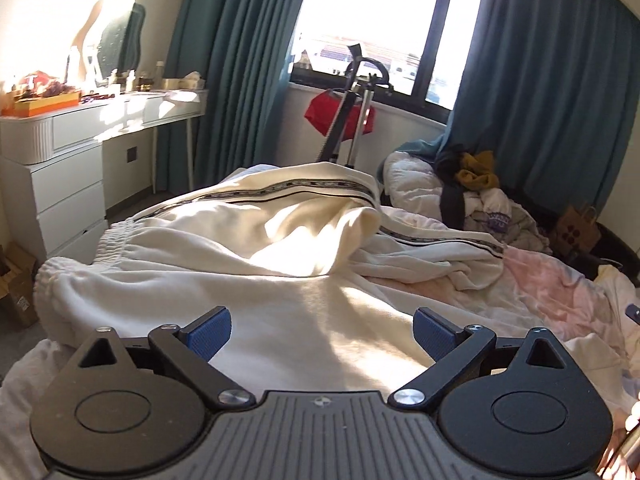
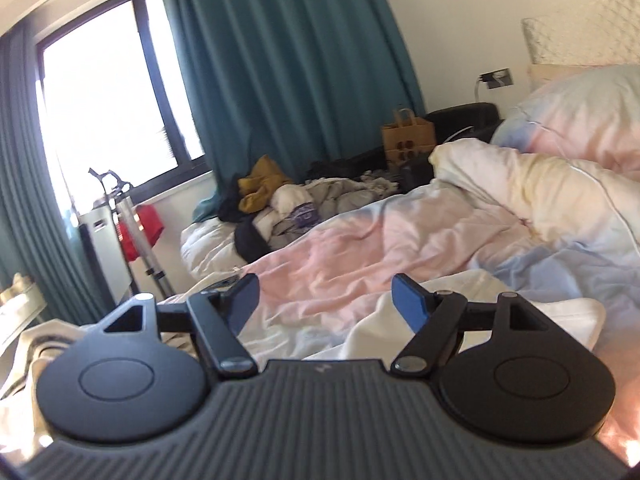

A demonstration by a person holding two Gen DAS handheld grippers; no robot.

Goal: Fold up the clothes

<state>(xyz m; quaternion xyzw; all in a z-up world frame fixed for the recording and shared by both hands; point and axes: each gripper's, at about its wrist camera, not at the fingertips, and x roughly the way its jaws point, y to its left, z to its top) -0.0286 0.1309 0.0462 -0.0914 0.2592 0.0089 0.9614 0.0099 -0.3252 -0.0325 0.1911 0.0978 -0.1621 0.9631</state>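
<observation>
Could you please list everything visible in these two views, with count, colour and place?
Sweatpants: one, cream with dark side stripes, spread on the bed.
Duvet: one, pink and pale blue, covering the bed.
Pillow: one, pastel, at the headboard.
Clothes pile: one, mixed with a mustard item, far bedside.
Curtains: teal, flanking the window.
Dresser: one, white, left wall.
Paper bag: one, brown, by the curtain.
Garment steamer: one, black pole, by the window.
Left gripper: open, empty.
Right gripper: open, empty.
</observation>
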